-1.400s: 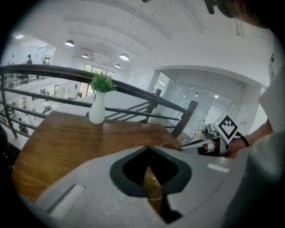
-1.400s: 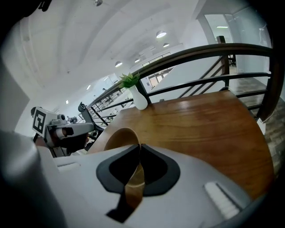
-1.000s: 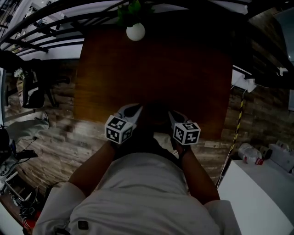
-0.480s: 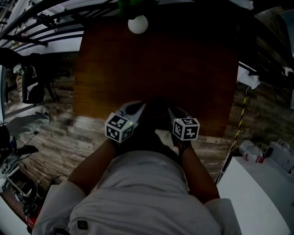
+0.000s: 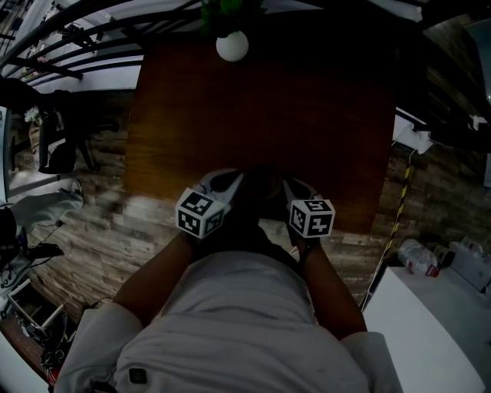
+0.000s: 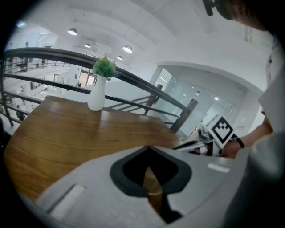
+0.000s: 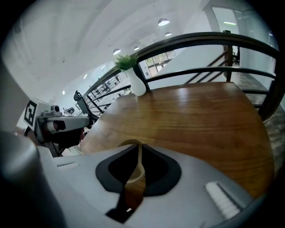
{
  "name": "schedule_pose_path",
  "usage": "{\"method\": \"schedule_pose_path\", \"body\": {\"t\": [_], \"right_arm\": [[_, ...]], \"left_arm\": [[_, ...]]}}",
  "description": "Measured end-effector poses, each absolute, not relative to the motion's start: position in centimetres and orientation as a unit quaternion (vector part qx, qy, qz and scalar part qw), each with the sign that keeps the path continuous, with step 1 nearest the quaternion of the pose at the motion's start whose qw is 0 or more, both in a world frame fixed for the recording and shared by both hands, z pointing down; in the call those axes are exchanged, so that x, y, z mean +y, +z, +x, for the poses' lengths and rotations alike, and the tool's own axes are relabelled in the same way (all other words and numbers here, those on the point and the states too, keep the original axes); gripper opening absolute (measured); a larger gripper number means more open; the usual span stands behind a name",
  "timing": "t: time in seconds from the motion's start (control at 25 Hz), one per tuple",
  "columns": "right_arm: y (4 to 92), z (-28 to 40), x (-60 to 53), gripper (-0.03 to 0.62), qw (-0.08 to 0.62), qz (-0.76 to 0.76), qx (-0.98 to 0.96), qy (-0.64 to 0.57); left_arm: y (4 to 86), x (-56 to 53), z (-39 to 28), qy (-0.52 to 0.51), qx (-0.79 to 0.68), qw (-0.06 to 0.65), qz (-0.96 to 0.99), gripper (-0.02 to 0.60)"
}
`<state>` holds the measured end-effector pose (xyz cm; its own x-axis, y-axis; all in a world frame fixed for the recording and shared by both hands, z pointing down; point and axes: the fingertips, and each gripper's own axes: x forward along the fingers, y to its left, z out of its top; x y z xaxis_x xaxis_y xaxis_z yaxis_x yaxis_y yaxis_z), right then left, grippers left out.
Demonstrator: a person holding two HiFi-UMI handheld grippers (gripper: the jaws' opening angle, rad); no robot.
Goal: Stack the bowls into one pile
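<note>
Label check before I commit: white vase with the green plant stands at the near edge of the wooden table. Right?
No. The white vase with the green plant stands at the far edge of the wooden table, not the near edge. The head view shows it at the side of the table away from the person.
</note>
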<state>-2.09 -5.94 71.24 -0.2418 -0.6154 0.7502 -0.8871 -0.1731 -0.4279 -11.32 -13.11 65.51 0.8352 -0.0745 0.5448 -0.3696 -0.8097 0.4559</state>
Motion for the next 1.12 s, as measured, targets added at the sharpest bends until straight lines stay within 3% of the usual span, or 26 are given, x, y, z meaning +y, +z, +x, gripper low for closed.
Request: {"method": "schedule_pose_path", "body": {"t": [0.08,0.8,0.96,1.12], "right_arm": [[69.7,-1.9,-6.4,0.008,0.136,0.599,-0.640,0.463],[48.0,-1.3,-7.2,0.006,0.046,0.599,-0.748,0.283],[44.8,-1.1,-6.4,0.006,0.043,0.600,-0.759,0.248],[43.6,-0.6,-5.1,0.006,0.039,0.605,-0.760,0.235]], "left_arm": [[64.3,-13.3,-11.1,0.253,-0.120,0.278,0.919,0.005],[45.3,-11.4,-7.2,0.124,-0.104,0.178,0.971,0.005],[41.4,-10.7,-6.8,0.098,-0.096,0.137,0.981,0.005],[40.0,-9.2,-6.9,0.085,-0.095,0.139,0.982,0.005]]}}
